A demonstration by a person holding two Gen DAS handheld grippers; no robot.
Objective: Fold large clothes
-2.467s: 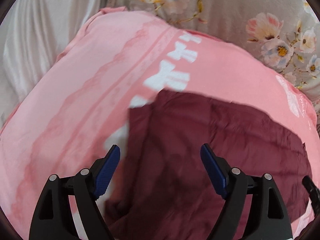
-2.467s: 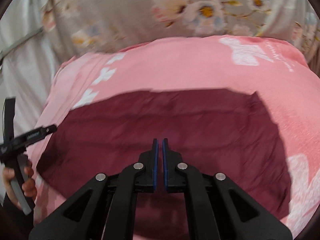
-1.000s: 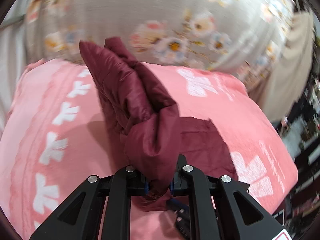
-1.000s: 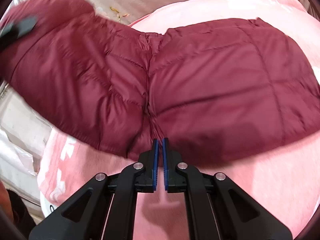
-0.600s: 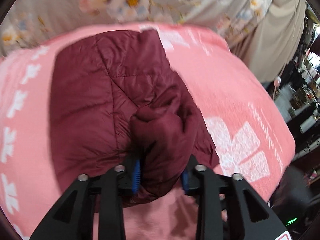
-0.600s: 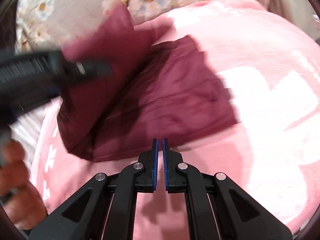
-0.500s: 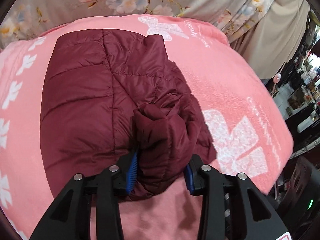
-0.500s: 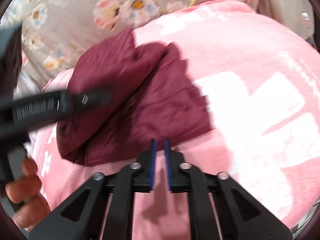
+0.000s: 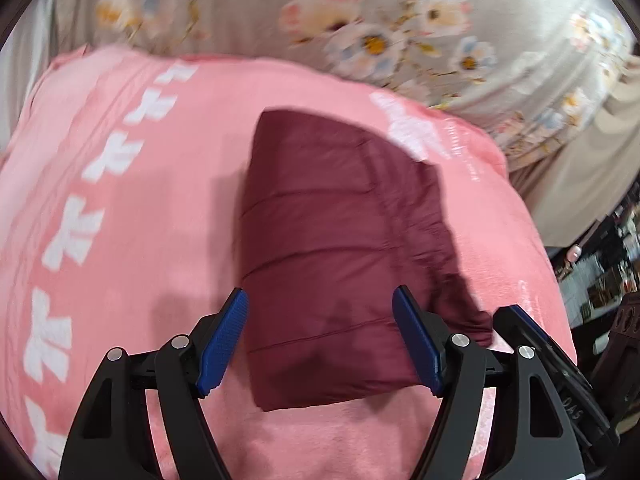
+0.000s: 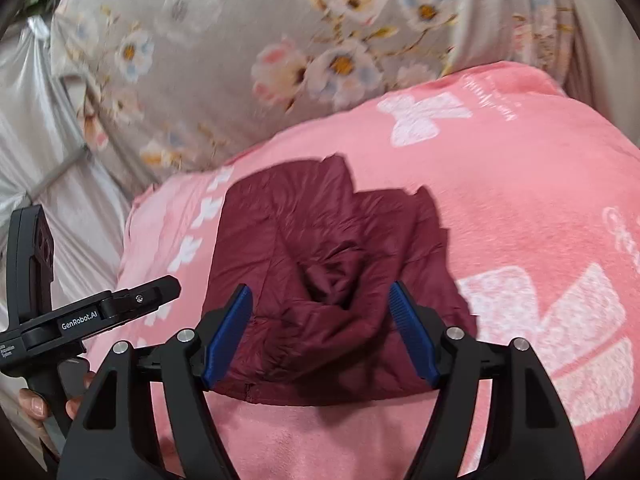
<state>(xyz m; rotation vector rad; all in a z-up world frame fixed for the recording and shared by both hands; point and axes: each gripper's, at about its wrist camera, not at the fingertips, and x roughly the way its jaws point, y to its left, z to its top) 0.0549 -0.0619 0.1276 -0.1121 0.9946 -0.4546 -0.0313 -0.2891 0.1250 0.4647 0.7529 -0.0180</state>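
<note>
Covering the whole work surface is a pink fleece blanket (image 9: pixel 132 208), printed with a row of white bow shapes (image 9: pixel 68 236) down one side and a larger white bow (image 10: pixel 424 114) near a far corner, with pale script beside it. Behind the blanket hangs a grey floral sheet (image 9: pixel 360 28) with pink, white and blue blossoms. Shiny silver-white fabric (image 10: pixel 52 152) lies off the blanket's left edge in the right wrist view. Past the blanket's right edge in the left wrist view, beige cloth (image 9: pixel 588 168) drapes down, and beyond it the room is dark and cluttered, too blurred to name.

A maroon quilted puffer jacket (image 9: pixel 332 248) lies folded into a compact block on the blanket, nearer its right half. From the left wrist view its top face is smooth, crossed by stitched seams, with a looser flap trailing off its right side. From the right wrist view the near side is bunched and crumpled, with folds gathered toward the middle.

Both tools have just been opening. The left gripper (image 9: pixel 320 344) stands with blue pads spread wide, hovering over the jacket's near edge, not pressing on it. The right gripper (image 10: pixel 320 336) is likewise spread, jacket framed between its fingers but not pinched. A hand (image 10: pixel 36 404) on the left tool's handle shows at the right wrist view's lower left.
</note>
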